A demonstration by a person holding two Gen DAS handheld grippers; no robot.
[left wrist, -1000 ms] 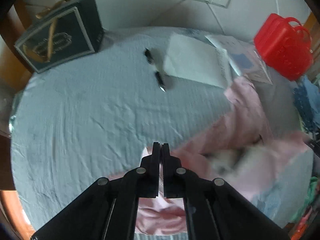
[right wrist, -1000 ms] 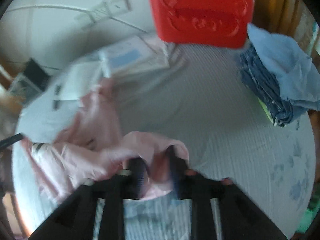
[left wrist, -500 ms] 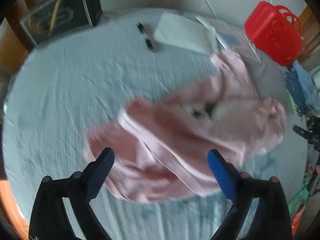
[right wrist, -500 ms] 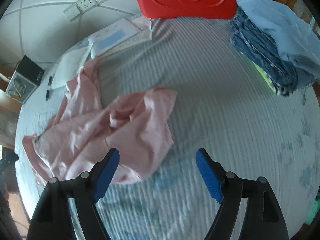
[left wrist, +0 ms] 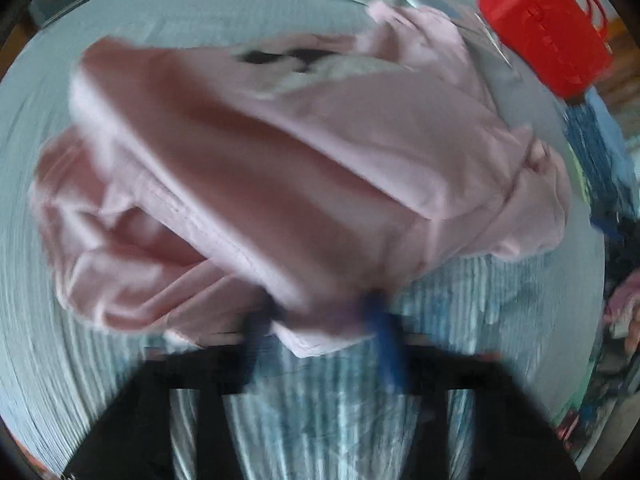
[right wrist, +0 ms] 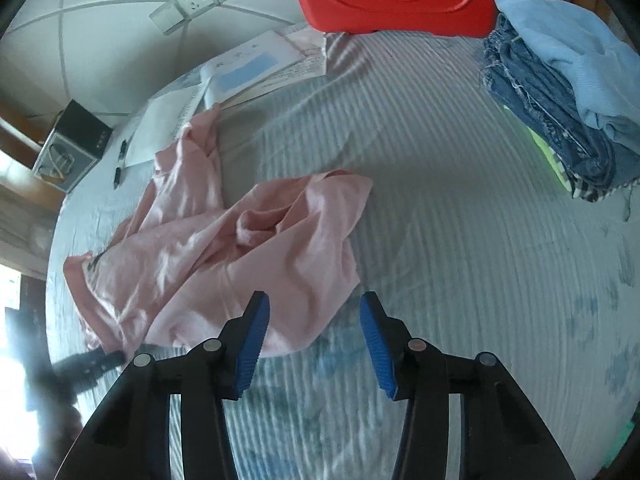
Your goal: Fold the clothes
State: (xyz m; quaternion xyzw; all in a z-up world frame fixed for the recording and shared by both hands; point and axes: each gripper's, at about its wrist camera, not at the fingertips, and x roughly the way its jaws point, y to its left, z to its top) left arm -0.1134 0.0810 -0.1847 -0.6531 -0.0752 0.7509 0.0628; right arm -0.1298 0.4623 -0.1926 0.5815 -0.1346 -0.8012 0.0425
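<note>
Pink cotton is filling most of my left wrist view: the pink shirt [left wrist: 304,168] is lying crumpled on the striped surface [left wrist: 340,420], its long axis running from the lower left up toward the upper right, where a narrow end is reaching toward the red basket [left wrist: 548,28]. A stitched hem is crossing it diagonally. My left gripper [left wrist: 320,320] is sitting right at the near edge of the shirt, and a flap of cloth is lying between the blue pads, but the picture is smeared with motion, so I cannot tell whether the jaws are pinching it or merely apart around it.

From my right wrist the picture is sharp. My right gripper [right wrist: 316,336] is hovering with its jaws wide apart and gripping nothing, the left pad over the near hem of the shirt [right wrist: 224,256], the right pad over bare striped cloth. Here the shirt's length is running from near me diagonally away to the upper left, its thin end pointing at the white papers [right wrist: 256,68]. This view is showing what the other is not giving clearly: a folded stack of denim and blue clothes [right wrist: 560,92] at the right, a dark box [right wrist: 72,148] far left, and the left gripper [right wrist: 90,362] as a dark blur at the shirt's left corner.
</note>
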